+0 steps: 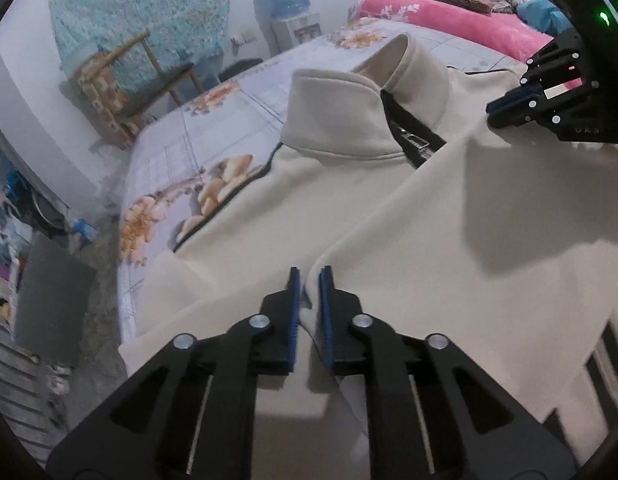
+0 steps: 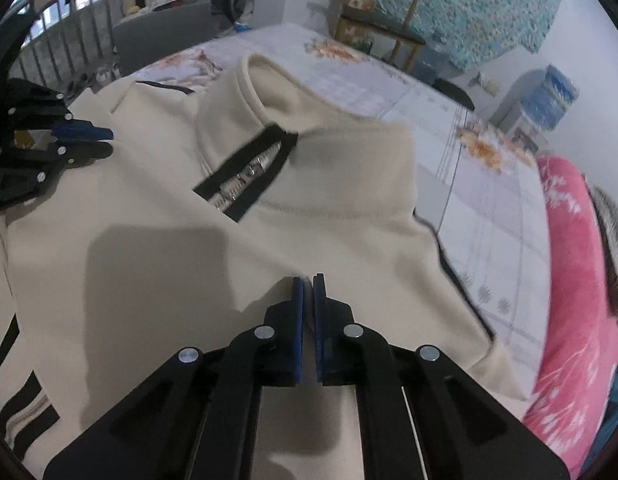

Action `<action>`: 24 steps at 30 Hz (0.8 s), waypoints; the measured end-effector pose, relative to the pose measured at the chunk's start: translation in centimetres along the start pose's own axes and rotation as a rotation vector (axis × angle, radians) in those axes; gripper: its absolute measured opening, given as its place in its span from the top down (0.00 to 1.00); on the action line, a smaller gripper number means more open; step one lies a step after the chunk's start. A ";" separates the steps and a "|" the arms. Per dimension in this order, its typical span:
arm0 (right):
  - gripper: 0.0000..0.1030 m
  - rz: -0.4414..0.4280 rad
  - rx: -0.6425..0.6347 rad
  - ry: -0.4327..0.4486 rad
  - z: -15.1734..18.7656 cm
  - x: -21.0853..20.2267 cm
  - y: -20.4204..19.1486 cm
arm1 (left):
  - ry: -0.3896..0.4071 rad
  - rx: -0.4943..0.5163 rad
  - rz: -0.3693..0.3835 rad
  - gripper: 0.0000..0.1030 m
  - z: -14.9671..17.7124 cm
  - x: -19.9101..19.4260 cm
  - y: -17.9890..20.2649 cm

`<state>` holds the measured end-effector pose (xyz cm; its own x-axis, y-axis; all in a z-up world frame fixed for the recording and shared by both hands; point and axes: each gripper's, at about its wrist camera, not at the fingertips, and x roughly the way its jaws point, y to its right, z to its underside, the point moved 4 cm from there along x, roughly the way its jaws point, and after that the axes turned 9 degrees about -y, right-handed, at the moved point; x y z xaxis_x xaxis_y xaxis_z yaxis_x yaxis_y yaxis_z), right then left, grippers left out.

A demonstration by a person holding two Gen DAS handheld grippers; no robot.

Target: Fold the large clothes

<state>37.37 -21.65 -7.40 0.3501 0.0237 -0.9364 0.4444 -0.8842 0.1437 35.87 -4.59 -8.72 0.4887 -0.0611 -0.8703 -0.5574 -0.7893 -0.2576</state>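
Note:
A cream zip-neck jacket (image 1: 389,240) with a stand-up collar and black zipper tape lies on the bed; it also shows in the right wrist view (image 2: 329,208). A sleeve or side panel is folded across its chest. My left gripper (image 1: 310,276) hovers low over the folded edge, jaws slightly apart with a fold of cream cloth between them. My right gripper (image 2: 308,280) is nearly shut just above the cloth; I cannot tell whether it pinches fabric. Each gripper shows in the other's view: the right one (image 1: 505,110) and the left one (image 2: 97,142).
The bed has a floral sheet (image 1: 197,152). A pink blanket (image 2: 581,300) and pillows lie along one side. A wooden chair (image 1: 121,92), a water dispenser (image 1: 287,4) and a metal railing (image 2: 69,40) stand beyond the bed.

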 end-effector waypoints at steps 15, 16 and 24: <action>0.79 -0.170 0.207 0.035 12.3 -8.8 2.7 | -0.053 -0.148 0.257 0.67 6.1 -4.6 1.2; 0.79 -0.167 0.203 0.017 13.4 -8.5 2.4 | -0.053 -0.172 0.265 0.66 6.8 -4.5 1.2; 0.83 -0.144 0.341 -0.041 17.7 -7.3 3.5 | -0.055 -0.279 0.273 0.58 8.3 -4.7 0.5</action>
<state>21.76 -33.19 -5.73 0.2681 0.1463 -0.9522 0.1837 -0.9780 -0.0985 27.77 0.38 -8.23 0.3073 -0.2649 -0.9140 -0.4547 -0.8846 0.1035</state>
